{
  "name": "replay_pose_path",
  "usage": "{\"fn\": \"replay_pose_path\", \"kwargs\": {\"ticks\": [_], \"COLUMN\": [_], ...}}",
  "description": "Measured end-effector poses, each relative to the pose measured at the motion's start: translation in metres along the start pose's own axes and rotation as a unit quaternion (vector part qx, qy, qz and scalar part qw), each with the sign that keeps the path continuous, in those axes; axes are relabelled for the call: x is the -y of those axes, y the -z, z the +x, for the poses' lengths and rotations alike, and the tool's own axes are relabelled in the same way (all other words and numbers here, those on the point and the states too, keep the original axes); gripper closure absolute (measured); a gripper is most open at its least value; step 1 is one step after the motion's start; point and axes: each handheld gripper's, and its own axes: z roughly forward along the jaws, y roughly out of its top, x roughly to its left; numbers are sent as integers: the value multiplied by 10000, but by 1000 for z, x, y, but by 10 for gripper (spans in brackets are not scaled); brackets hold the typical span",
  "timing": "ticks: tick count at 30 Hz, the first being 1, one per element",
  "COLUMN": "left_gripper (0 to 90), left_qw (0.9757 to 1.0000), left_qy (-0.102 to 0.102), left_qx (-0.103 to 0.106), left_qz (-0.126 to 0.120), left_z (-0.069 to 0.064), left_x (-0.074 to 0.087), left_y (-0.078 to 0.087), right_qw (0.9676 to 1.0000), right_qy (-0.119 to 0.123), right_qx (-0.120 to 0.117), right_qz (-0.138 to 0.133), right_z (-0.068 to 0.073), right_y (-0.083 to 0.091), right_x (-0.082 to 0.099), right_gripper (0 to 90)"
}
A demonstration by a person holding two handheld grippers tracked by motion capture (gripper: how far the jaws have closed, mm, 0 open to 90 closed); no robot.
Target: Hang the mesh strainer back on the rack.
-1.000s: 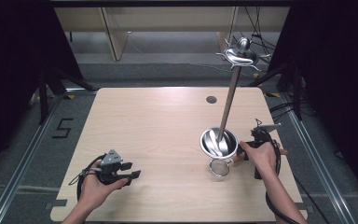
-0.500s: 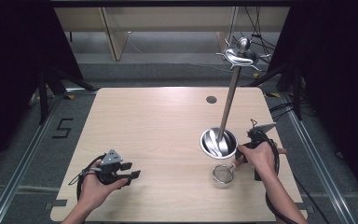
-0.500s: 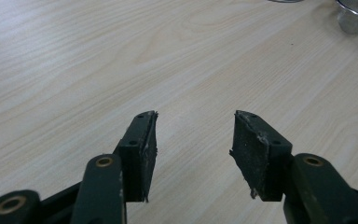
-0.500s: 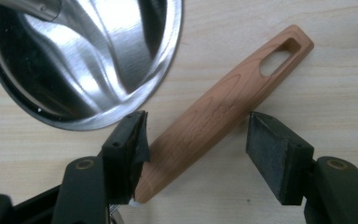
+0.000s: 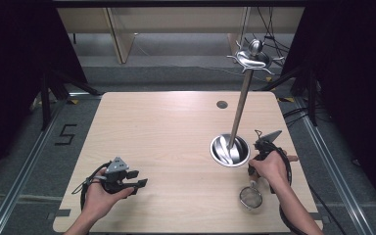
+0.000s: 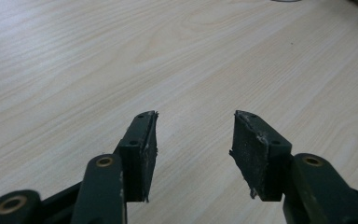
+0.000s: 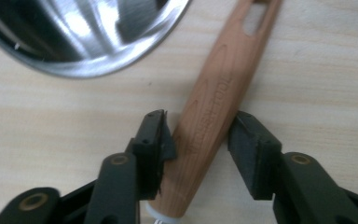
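Two tongs: right gripper (image 7: 198, 135) has just been closing, pads touching the strainer's (image 5: 250, 197) wooden handle (image 7: 216, 107), flat on the table (image 5: 166, 132) at 5 o'clock of the stand (image 5: 231, 149). Left gripper (image 6: 193, 140) gapes empty, idle. Grasp nearly done; lift and hanging left.

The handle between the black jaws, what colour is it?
Light brown wood, with faint letters pressed into it. The handle shows best in the right gripper view.

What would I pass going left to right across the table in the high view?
Left gripper → metal bowl base of the stand → small strainer → right gripper, closing around the strainer's wooden handle.
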Motion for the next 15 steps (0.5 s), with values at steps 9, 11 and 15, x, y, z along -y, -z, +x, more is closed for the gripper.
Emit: {"fn": "replay_pose_path", "kwargs": {"ticks": [9,11,15], "left_gripper": [490,490,490], "left_qw": [9999,9999,10000], "left_qy": [101,113,18], "left_qx": [-22,10,12], "left_qz": [-8,-14,1], "left_z": [0,0,0], "left_x": [1,0,0], "left_y": [0,0,0], "right_qw": [9989,9988,9994], "right_qy": [-446,-462,-312], "right_qx": [-135,-161,-108], "right_qz": [48,77,77], "right_z": [17,17,17], "right_y": [6,6,2], "right_x": [8,9,12], "right_gripper": [553,561,599]}}
